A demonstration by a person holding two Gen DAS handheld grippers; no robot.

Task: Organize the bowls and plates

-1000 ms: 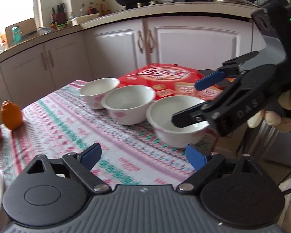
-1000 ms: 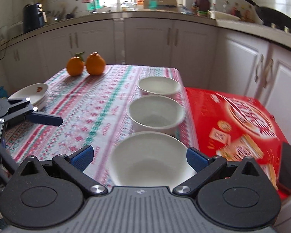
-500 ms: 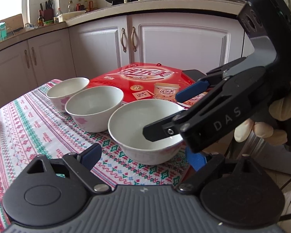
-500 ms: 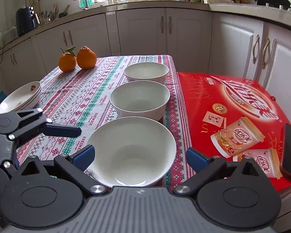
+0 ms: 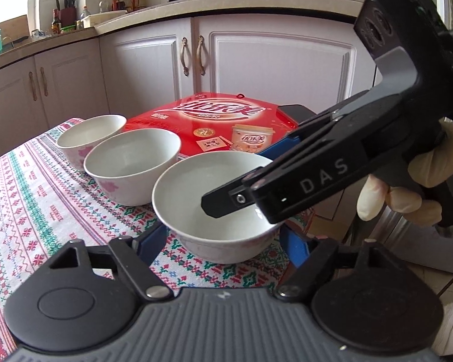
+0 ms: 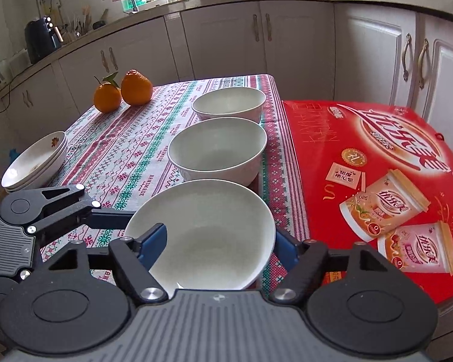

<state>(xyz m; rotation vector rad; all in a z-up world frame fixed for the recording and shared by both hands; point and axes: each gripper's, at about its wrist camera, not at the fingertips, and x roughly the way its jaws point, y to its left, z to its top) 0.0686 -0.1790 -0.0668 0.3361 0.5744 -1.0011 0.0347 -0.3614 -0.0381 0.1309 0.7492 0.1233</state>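
Three white bowls stand in a row along the table's (image 6: 130, 138) right edge, beside a red box (image 6: 374, 163) that butts against that edge. The near bowl (image 6: 214, 235) sits at the table's near right corner, the middle bowl (image 6: 217, 150) just behind it, the far bowl (image 6: 229, 104) close to the far right corner.

Both grippers are at the near bowl. The right gripper (image 6: 220, 241) straddles it, one blue pad over the rim on the left and the other against the outer wall on the right; its jaws are closing, and the pads look pressed on the bowl. The left gripper (image 5: 223, 244) has the same bowl between its fingers, low against the outer wall on both sides, jaws closing too; whether the pads already press I cannot tell for sure, though they appear to touch.

A gloved hand (image 5: 407, 187) holds the right gripper's handle. A stack of plates (image 6: 36, 163) rests at the table's left edge, and two oranges (image 6: 123, 90) near the far left corner
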